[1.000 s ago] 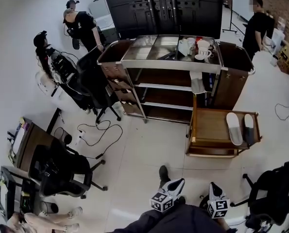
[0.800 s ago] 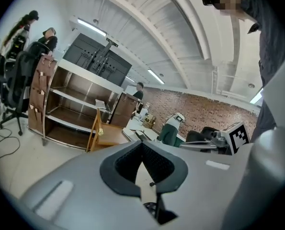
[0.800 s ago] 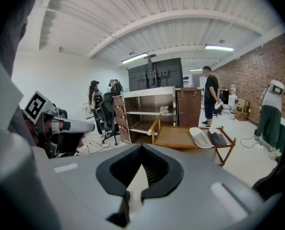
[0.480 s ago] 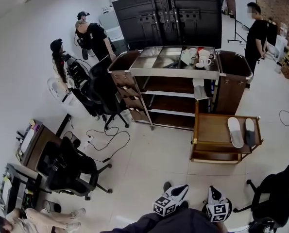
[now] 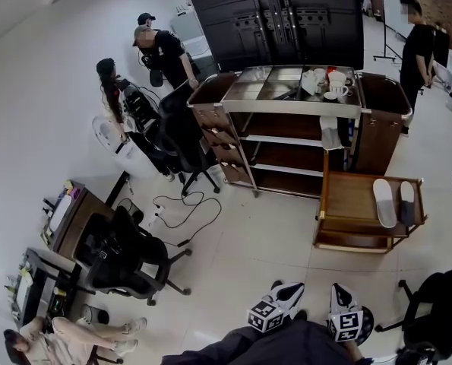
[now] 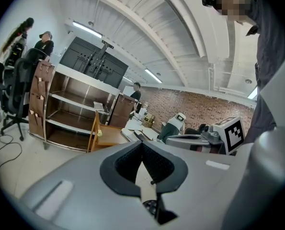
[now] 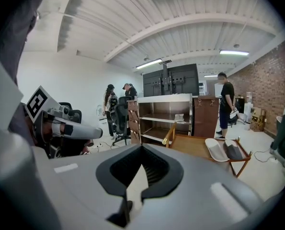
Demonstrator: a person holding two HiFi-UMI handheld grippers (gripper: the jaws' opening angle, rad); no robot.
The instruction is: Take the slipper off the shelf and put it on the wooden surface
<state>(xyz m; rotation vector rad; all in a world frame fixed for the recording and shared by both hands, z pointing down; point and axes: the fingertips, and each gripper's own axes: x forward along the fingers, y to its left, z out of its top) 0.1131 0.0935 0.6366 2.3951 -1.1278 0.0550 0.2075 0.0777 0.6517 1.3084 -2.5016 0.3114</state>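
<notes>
A white slipper (image 5: pixel 384 202) and a dark one (image 5: pixel 406 202) lie side by side on the low wooden table (image 5: pixel 352 204), right of the steel shelf cart (image 5: pixel 294 109). Another pale slipper (image 5: pixel 330 133) rests on the cart's middle shelf; it also shows as a slipper (image 7: pixel 179 117) in the right gripper view. Both grippers hang low against the person's body, far from the cart. My left gripper (image 5: pixel 286 292) is shut and holds nothing, its jaws (image 6: pixel 142 145) meeting. My right gripper (image 5: pixel 339 295) is shut too, with nothing between its closed pads (image 7: pixel 142 150).
Cups and dishes (image 5: pixel 328 82) stand on the cart's top. Black office chairs (image 5: pixel 134 261) and floor cables (image 5: pixel 176 211) lie to the left, with desks (image 5: pixel 66 215) beyond. Two people (image 5: pixel 161 52) stand behind the cart's left end, one person (image 5: pixel 419 40) at far right. Another chair (image 5: pixel 438 303) sits at lower right.
The head view has swung so the cart, the wooden table and the people all sit further right in the frame. Both grippers stay low and shut.
</notes>
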